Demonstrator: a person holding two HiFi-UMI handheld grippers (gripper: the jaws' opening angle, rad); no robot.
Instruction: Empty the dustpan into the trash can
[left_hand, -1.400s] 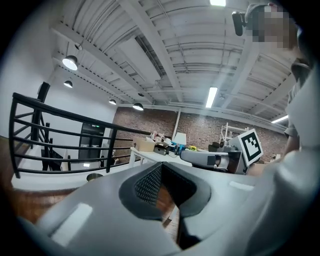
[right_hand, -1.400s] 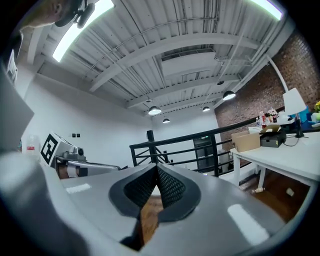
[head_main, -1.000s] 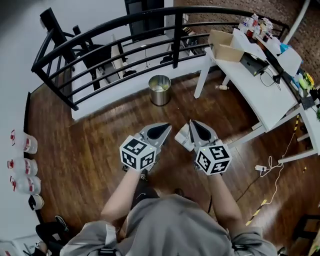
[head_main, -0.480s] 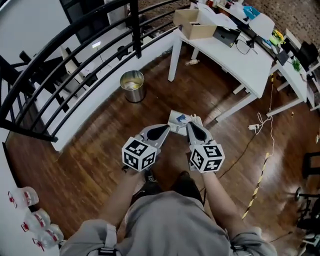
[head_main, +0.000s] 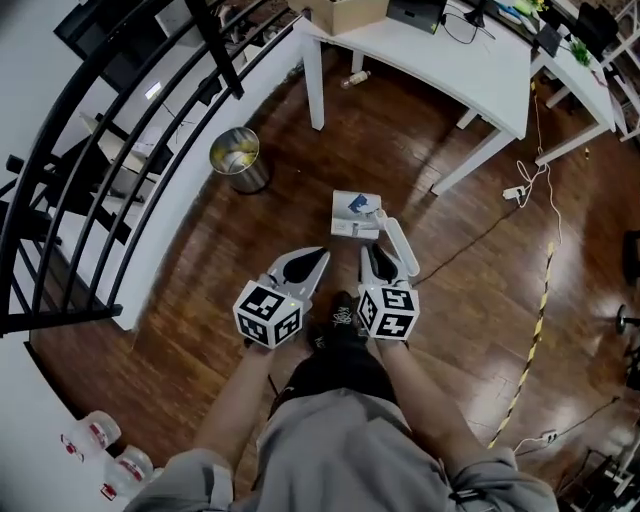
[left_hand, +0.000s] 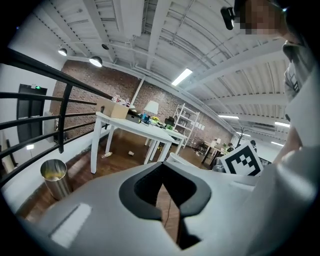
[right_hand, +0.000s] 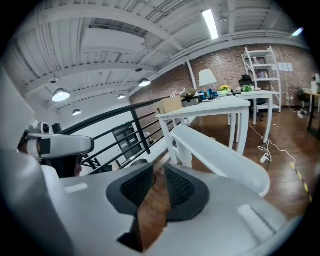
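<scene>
The dustpan (head_main: 356, 213) lay on the wooden floor (head_main: 470, 260) at mid-frame. Its white handle (head_main: 401, 247) ran just beside the right gripper (head_main: 376, 252), whose jaws had just been opening a crack, with only floor between them. The left gripper (head_main: 316, 257) had its jaws together, empty. The trash can (head_main: 236, 160) stood at upper left, well apart.

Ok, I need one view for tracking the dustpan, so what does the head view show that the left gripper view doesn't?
Head view only: the dustpan's tray on the floor, and bottles by the wall. Left gripper view only: ceiling lights and the brick wall. Both: the trash can, the white table and the black railing.
</scene>
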